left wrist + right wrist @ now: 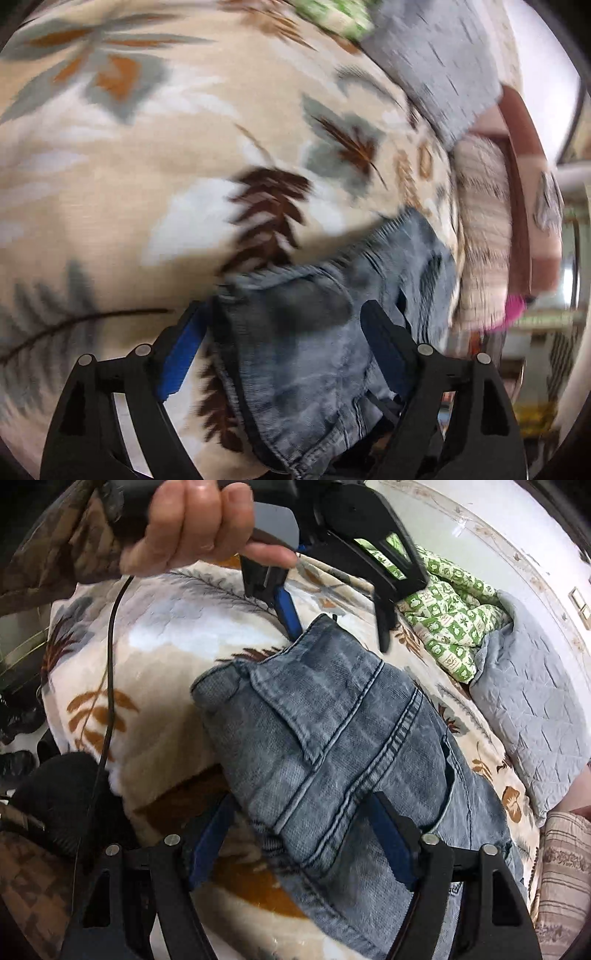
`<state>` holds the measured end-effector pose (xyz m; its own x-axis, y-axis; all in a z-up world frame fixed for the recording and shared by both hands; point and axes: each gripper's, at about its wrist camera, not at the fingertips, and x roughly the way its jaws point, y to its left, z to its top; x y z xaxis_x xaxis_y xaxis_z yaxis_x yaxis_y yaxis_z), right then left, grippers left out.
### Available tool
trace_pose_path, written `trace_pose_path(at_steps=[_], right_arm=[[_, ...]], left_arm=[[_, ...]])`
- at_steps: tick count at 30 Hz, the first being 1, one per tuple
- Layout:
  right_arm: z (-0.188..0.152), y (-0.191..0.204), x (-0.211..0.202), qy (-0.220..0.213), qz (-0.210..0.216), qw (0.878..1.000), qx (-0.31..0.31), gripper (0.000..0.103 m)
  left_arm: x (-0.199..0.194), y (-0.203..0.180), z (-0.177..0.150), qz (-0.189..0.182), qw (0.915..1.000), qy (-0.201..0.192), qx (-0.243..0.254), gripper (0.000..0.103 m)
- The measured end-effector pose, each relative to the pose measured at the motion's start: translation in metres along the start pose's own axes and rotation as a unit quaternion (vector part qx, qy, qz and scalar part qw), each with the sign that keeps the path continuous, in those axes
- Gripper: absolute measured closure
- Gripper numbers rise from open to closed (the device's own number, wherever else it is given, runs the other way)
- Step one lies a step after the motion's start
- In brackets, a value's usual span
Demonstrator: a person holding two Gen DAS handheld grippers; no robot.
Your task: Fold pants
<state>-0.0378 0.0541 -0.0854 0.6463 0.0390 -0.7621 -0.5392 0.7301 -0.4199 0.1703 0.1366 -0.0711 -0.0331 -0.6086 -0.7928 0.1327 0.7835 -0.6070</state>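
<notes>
The pants are faded blue-grey jeans (332, 738), folded into a thick bundle on a cream leaf-print blanket (159, 653). In the right wrist view my right gripper (299, 812) is open, its jaws wide on either side of the bundle's near end. My left gripper (332, 627) is at the bundle's far corner, held by a hand, its jaws apart astride the denim edge. In the blurred left wrist view the jeans (314, 350) lie between the open fingers of my left gripper (284, 314).
A green-and-white patterned quilt (450, 620) and a grey quilted cover (532, 701) lie at the far right of the bed. A striped cushion (565, 878) is at the lower right. A black cable (110, 672) hangs on the left.
</notes>
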Motion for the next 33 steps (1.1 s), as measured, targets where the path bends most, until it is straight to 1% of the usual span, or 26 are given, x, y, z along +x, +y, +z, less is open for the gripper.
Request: trace_pose_path(at_steps=[1, 3, 4, 5, 6, 7, 8, 9, 10, 12, 18, 21, 24, 25, 26, 27, 30, 33], right_arm=[[0.002, -0.001, 0.001, -0.002, -0.002, 1.0, 0.0, 0.03], [0.005, -0.003, 0.003, -0.006, -0.004, 1.0, -0.004, 0.042], [0.006, -0.004, 0.002, -0.007, -0.004, 1.0, -0.005, 0.044], [0.007, -0.004, 0.001, -0.01, 0.0, 1.0, -0.008, 0.053], [0.007, -0.003, -0.001, -0.014, 0.008, 1.0, -0.014, 0.065], [0.006, -0.001, -0.003, -0.017, 0.014, 0.999, -0.024, 0.07], [0.006, 0.003, -0.004, -0.018, 0.011, 0.999, -0.036, 0.072], [0.006, 0.006, -0.007, -0.021, 0.007, 0.999, -0.046, 0.077], [0.005, 0.005, -0.01, -0.024, 0.008, 0.998, -0.049, 0.077], [0.005, -0.001, -0.014, -0.027, 0.016, 0.999, -0.033, 0.08], [0.003, -0.026, -0.046, -0.06, 0.024, 0.998, 0.021, 0.081], [-0.001, -0.046, -0.062, -0.075, 0.032, 0.995, 0.058, 0.082], [-0.009, -0.072, -0.079, -0.092, 0.037, 0.99, 0.101, 0.082], [-0.012, -0.079, -0.083, -0.096, 0.037, 0.988, 0.112, 0.082], [-0.017, -0.088, -0.088, -0.101, 0.038, 0.986, 0.128, 0.083], [-0.02, -0.095, -0.091, -0.104, 0.039, 0.984, 0.138, 0.083], [-0.034, -0.115, -0.101, -0.111, 0.039, 0.979, 0.168, 0.084], [-0.05, -0.135, -0.107, -0.118, 0.046, 0.971, 0.205, 0.084]], left_arm=[[0.003, -0.004, -0.001, 0.001, 0.9999, 0.002, 0.011, 0.018], [0.004, -0.01, -0.005, 0.002, 0.9996, -0.006, 0.027, 0.021], [0.003, -0.011, -0.007, -0.007, 0.9996, -0.009, 0.027, 0.032], [0.005, -0.011, -0.007, -0.015, 0.9996, -0.007, 0.023, 0.053], [0.006, -0.011, -0.008, -0.022, 0.9996, -0.002, 0.019, 0.061], [0.006, -0.013, -0.01, -0.027, 0.9995, -0.002, 0.016, 0.067], [0.006, -0.017, -0.011, -0.021, 0.9995, -0.008, 0.021, 0.07], [0.004, -0.026, -0.014, -0.003, 0.9992, -0.018, 0.036, 0.072], [0.003, -0.033, -0.016, 0.006, 0.9987, -0.022, 0.044, 0.074], [-0.002, -0.047, -0.02, 0.025, 0.9973, -0.035, 0.059, 0.075], [-0.023, -0.075, -0.02, 0.016, 0.9969, -0.056, 0.053, 0.079], [-0.03, -0.096, -0.021, 0.022, 0.9959, -0.066, 0.058, 0.079], [-0.034, -0.122, -0.02, 0.03, 0.9946, -0.074, 0.066, 0.08], [-0.034, -0.134, -0.019, 0.032, 0.9939, -0.078, 0.071, 0.081], [-0.033, -0.142, -0.018, 0.035, 0.9934, -0.079, 0.075, 0.084], [-0.032, -0.151, -0.017, 0.038, 0.9929, -0.079, 0.081, 0.084], [-0.026, -0.181, -0.015, 0.048, 0.991, -0.077, 0.098, 0.086], [-0.016, -0.216, -0.015, 0.059, 0.9876, -0.076, 0.123, 0.087]])
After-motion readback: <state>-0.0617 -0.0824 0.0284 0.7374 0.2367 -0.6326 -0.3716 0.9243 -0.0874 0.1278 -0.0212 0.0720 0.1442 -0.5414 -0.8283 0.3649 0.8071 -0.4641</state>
